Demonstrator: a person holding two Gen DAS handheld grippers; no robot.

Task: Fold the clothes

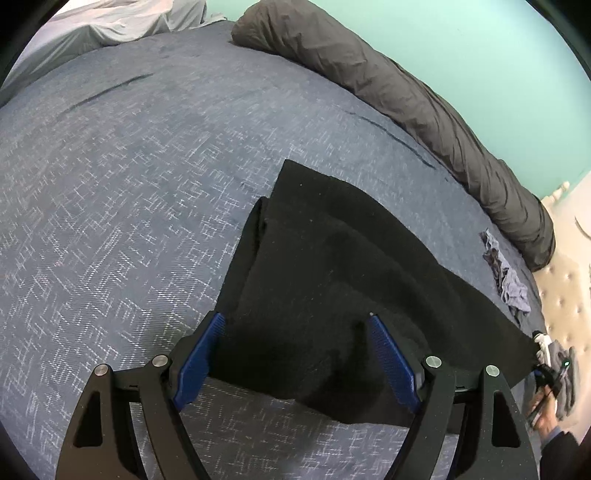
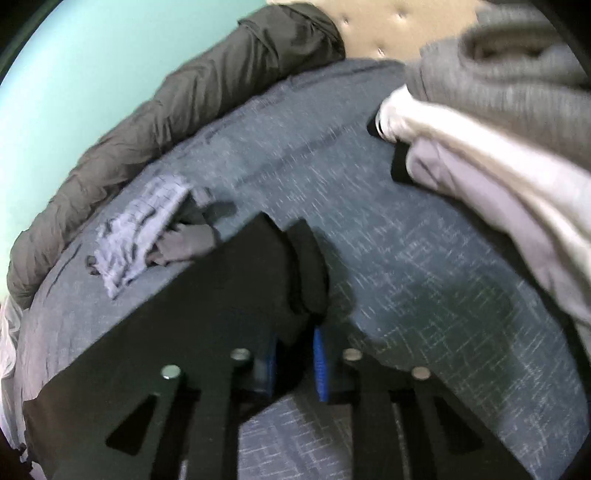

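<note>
A black garment lies partly folded on the blue-grey bed cover. My left gripper is open, and its blue pads straddle the garment's near edge without pressing it. In the right wrist view the same black garment stretches away to the left. My right gripper is shut on a bunched corner of it, with the blue pads close together and black cloth pinched between them.
A rolled dark grey duvet lies along the teal wall. A small blue-grey checked cloth sits beyond the black garment. A pile of grey and white clothes lies at the right, with a beige tufted headboard behind it. Pale sheets lie far left.
</note>
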